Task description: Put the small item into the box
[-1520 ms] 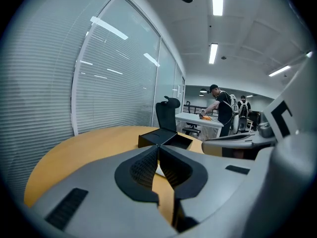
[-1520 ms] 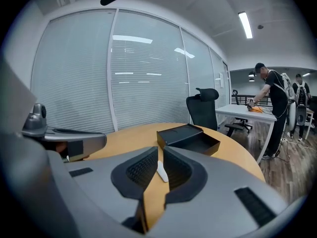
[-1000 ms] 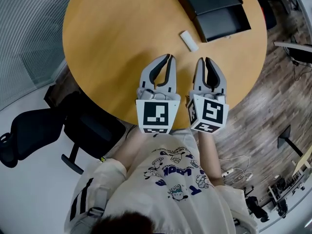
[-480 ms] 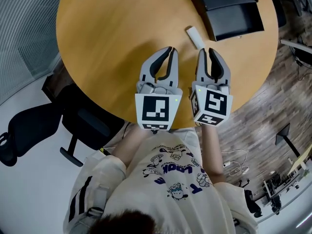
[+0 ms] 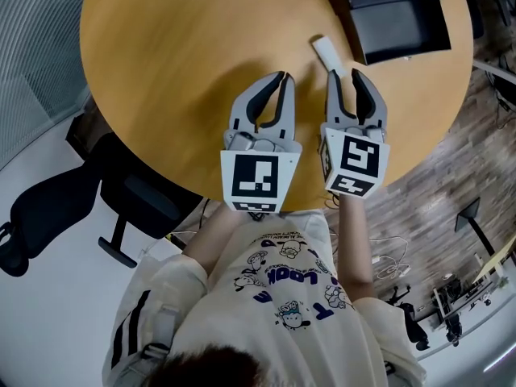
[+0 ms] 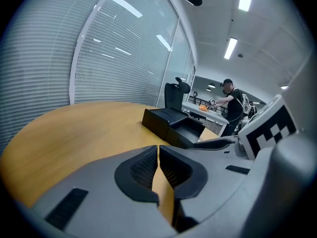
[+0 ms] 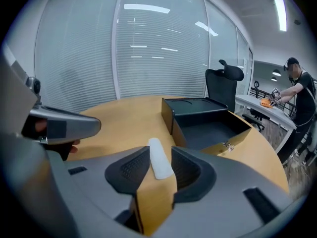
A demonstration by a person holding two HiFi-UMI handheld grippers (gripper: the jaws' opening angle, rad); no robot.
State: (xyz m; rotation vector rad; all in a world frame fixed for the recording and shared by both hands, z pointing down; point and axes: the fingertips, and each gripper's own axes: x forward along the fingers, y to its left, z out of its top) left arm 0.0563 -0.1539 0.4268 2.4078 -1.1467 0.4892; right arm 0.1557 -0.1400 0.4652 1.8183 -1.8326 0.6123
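Right tool (image 5: 345,72) has advanced, jaws just spread around the small item (image 5: 326,52) lying lengthwise between them; left tool (image 5: 283,76) pressed together.

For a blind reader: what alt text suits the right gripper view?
The jaws of the right gripper have just been opening and stand apart around a small white item on the wooden table. An open black box sits beyond.

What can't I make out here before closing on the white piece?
- Head view: far part of the black box, cut off by the top edge.
- Head view: near end of the white item, under the right gripper.
- Left gripper view: the white item, hidden behind the right gripper.
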